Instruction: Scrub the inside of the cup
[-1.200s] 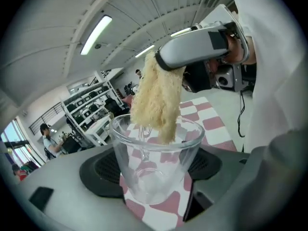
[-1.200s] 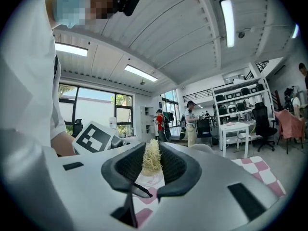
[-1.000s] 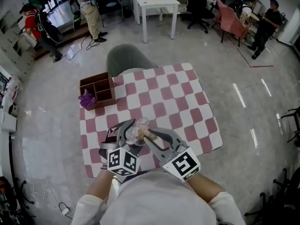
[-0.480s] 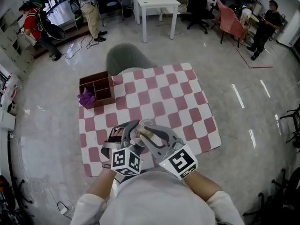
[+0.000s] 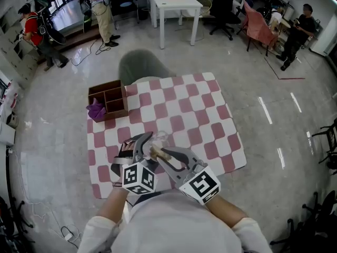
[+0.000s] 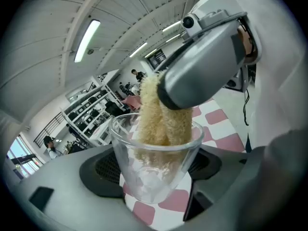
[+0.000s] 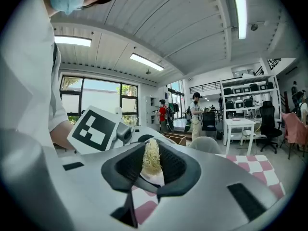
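A clear glass cup (image 6: 156, 162) is clamped between the jaws of my left gripper (image 6: 154, 177), held above the checked cloth. A straw-coloured loofah scrubber (image 6: 161, 124) reaches down inside the cup. My right gripper (image 7: 151, 170) is shut on that loofah scrubber (image 7: 151, 160), its grey body right over the cup's mouth. In the head view the cup (image 5: 156, 140) is small, with the left gripper (image 5: 140, 147) and the right gripper (image 5: 157, 153) meeting at it, close in front of my chest.
A red and white checked cloth (image 5: 200, 115) covers the low table. A brown wooden divided box (image 5: 109, 100) with a purple cloth (image 5: 96, 110) stands at its far left corner. A grey chair (image 5: 141, 65) sits behind the table. People and a white table (image 5: 174, 4) stand further off.
Both grippers, with the cup and loofah, shifted slightly left and back toward me. The hold on each has not changed.
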Demonstrator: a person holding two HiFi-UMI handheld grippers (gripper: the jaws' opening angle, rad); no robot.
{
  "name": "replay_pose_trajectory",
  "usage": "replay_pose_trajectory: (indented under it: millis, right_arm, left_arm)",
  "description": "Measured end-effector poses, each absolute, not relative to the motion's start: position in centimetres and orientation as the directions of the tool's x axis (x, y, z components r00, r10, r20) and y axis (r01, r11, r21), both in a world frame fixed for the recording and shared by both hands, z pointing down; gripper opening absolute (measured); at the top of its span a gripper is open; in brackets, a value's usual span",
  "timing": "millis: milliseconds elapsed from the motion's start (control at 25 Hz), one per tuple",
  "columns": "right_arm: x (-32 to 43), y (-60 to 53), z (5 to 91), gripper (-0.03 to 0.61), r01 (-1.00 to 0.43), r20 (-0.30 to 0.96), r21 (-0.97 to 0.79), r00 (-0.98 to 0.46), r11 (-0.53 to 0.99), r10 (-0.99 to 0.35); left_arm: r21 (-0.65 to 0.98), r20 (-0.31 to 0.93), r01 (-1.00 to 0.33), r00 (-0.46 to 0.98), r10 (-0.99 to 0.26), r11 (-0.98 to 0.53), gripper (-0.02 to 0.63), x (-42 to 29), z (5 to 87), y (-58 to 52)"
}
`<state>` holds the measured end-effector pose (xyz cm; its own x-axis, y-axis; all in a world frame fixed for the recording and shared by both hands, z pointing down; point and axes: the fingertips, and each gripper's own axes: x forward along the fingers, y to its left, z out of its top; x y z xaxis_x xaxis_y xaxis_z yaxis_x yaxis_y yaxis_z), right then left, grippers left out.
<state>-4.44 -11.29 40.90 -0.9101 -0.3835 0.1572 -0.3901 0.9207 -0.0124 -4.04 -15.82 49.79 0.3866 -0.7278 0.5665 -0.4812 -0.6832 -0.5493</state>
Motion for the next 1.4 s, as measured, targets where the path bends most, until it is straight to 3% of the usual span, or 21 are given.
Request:
replay_pose_trajectory:
  millis: [200,360,720,960,1400]
  right_arm:
    - [-4.2,-13.1,39.1,0.1,-0.427,0.105,0.022,-0.898,0.904,-0.426]
    - [-2.4,-14.1,41.1,0.1,-0.481,0.181,0.015,-0.861,0.876,-0.476]
    - [-3.9,-11.5,41.5,0.1,-0.422,0.16,-0.057,-0.899,0.905,-0.409]
    - [-3.3,-13.7,40.3,0.1,-0.468,0.149,-0.014,-0.875,0.884,-0.461]
    - [-2.4,-12.9,42.2,0.1,-0.496,0.16,-0.13,-0.865,0.858,-0.476]
  left_arm:
    - [-0.548,0.57,-0.452,0.415,-0.709,-0.704,0.371,-2.7,50.1,-15.2]
    - [-0.541,0.564,-0.457,0.426,-0.708,-0.706,0.371,-2.7,50.0,-15.1]
    - [-0.526,0.565,-0.472,0.428,-0.705,-0.708,0.371,-3.3,50.4,-15.5]
    - [-0.506,0.564,-0.464,0.459,-0.687,-0.726,0.371,-2.5,50.8,-14.9]
    - [-0.431,0.552,-0.544,0.471,-0.688,-0.72,0.371,-3.8,51.7,-17.0]
